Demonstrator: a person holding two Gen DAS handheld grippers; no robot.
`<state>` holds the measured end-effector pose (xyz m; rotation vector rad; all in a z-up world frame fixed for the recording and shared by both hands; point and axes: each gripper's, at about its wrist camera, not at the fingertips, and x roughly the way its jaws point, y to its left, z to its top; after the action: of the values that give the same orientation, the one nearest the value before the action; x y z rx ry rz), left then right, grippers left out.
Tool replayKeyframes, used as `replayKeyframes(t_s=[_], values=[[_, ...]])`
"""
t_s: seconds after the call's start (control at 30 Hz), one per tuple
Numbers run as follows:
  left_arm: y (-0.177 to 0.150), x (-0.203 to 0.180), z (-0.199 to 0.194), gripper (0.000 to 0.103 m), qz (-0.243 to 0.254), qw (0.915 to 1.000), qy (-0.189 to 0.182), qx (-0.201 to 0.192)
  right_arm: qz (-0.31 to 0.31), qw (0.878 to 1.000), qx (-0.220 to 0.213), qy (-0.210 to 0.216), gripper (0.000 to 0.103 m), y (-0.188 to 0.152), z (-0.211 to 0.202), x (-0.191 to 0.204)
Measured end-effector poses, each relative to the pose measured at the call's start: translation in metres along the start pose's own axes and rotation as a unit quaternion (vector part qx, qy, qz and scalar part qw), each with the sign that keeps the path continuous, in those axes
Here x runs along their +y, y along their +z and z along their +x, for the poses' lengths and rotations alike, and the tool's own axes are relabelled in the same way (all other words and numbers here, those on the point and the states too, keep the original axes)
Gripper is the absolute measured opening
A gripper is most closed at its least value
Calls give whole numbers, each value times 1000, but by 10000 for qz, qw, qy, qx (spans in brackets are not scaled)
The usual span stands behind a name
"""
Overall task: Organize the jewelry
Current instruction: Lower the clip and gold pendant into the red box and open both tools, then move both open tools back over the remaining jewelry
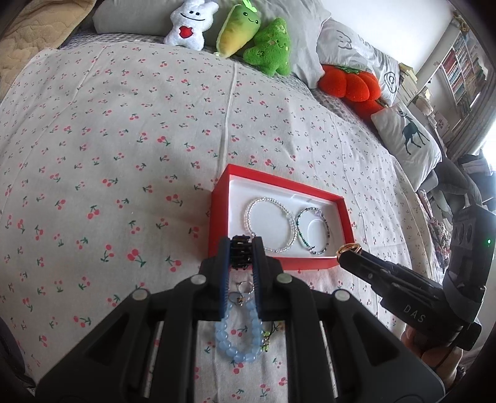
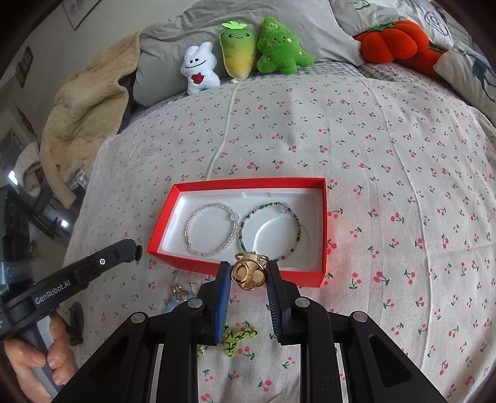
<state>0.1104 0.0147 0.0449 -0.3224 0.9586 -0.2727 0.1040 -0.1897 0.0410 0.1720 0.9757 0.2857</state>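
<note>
A red box (image 1: 219,198) (image 2: 324,217) with a white liner lies on the cherry-print bedspread. Inside it lie a clear bead bracelet (image 1: 269,224) (image 2: 210,230) and a green-and-dark bead bracelet (image 1: 312,230) (image 2: 270,232). My left gripper (image 1: 241,252) is shut on a black claw hair clip (image 1: 240,251) at the box's near edge. My right gripper (image 2: 248,274) is shut on a gold ornate ring (image 2: 247,272) (image 1: 348,249) just above the box's near wall. A blue bead bracelet (image 1: 238,338), a small ring (image 1: 243,290) and a green beaded piece (image 2: 237,336) lie on the bed near me.
Plush toys line the back: white bunny (image 1: 190,23), yellow-green carrot (image 1: 240,29), green tree (image 1: 269,48), orange pumpkin (image 1: 350,82). Grey pillows (image 1: 350,46) and a deer cushion (image 1: 406,136) sit to the right. A beige blanket (image 2: 86,111) lies at the left.
</note>
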Motion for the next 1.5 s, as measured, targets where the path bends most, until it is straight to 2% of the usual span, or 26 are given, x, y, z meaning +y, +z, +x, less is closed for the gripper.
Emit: replayKeyframes(t_s=[0.1, 0.5, 0.63, 0.97, 1.0, 1.03, 1.1, 1.13, 1.17, 1.23, 1.4, 1.5], values=[[3, -8, 9, 15, 102, 9999, -89, -13, -2, 10000, -35, 60, 23, 4, 5, -4], [3, -16, 39, 15, 139, 9997, -14, 196, -29, 10000, 72, -25, 23, 5, 18, -12], [2, -19, 35, 26, 234, 9996, 74, 129, -15, 9999, 76, -67, 23, 6, 19, -16], [-4, -21, 12, 41, 362, 9986, 387, 21, -64, 9999, -83, 34, 25, 7, 12, -18], [-5, -21, 10, 47, 384, 9984, 417, 30, -78, 9999, -103, 35, 26, 6, 11, -18], [-7, -21, 8, 54, 404, 9982, 439, 30, -90, 9999, -123, 28, 27, 6, 9, -17], [-10, -21, 3, 60, 442, 9978, 484, 13, -100, 9998, -165, 6, 31, 5, 4, -17], [-12, -21, 1, 61, 458, 9977, 506, 10, -100, 9998, -186, -3, 36, 4, 2, -16], [-13, -20, -1, 62, 467, 9975, 525, 15, -104, 9997, -216, -5, 47, 3, -1, -16], [-16, -18, -6, 66, 466, 9974, 545, 27, -127, 9995, -297, -13, 56, 0, -7, -15], [-24, -11, -13, 77, 446, 9968, 661, 69, -175, 9995, -246, -122, 56, -11, -16, -13], [-31, -6, -15, 78, 452, 9964, 701, 165, -261, 9994, -177, -173, 57, -20, -19, -10]])
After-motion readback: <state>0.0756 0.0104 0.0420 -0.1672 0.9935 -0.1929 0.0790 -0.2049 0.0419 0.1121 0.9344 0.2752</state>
